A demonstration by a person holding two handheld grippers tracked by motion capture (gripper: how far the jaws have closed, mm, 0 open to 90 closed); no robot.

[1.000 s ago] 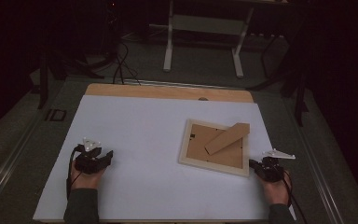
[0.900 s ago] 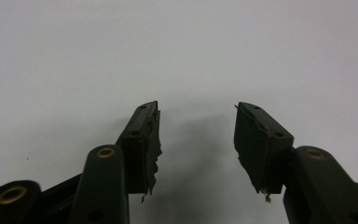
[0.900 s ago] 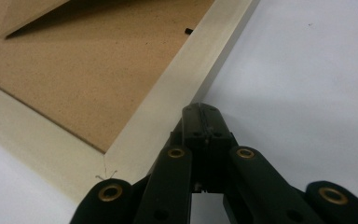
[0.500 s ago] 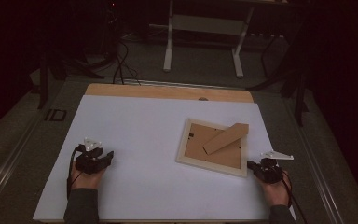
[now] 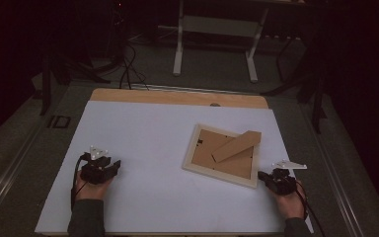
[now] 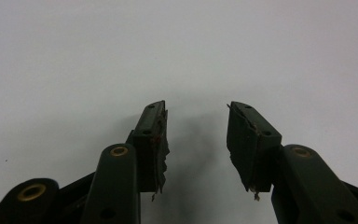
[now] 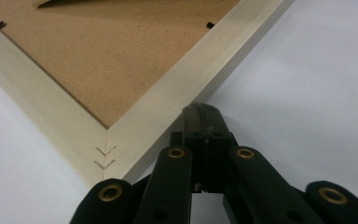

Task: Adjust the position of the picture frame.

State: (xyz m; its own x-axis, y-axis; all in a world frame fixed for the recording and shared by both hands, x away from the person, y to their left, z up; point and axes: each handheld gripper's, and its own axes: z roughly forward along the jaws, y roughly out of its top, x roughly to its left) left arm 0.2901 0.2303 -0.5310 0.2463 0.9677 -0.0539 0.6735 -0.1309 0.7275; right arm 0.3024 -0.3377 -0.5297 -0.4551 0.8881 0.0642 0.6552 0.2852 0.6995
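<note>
Your right gripper (image 5: 265, 176) rests on the white sheet (image 5: 143, 148) at the near right, with its jaws pressed fully together and nothing between them. In the right gripper view its closed tips (image 7: 204, 122) sit against the outer edge of the picture frame (image 7: 168, 93), just beside the near-right corner, where two V-shaped staples mark the mitre joint. They touch the frame or stand a hair off it; you hold no part of it.

The picture frame (image 5: 224, 154) lies face down on the right half of the sheet, turned askew, its brown backing board up and its stand strut (image 5: 237, 145) lying across the far-right corner. Small black retaining tabs (image 7: 209, 24) show at the inner edge of the moulding, so the backing appears to be in place.

Your left gripper (image 5: 112, 165) lies on the near left of the sheet, well apart from the frame. Its jaws have just been closing and now stand about half open over bare sheet, with nothing between them (image 6: 196, 135).

Judgement: the work stands at an early stage. The frame is neither gripped nor lifted nor opened. Contact at the corner suggests you are about to push or square it; everything beyond that remains undone.
</note>
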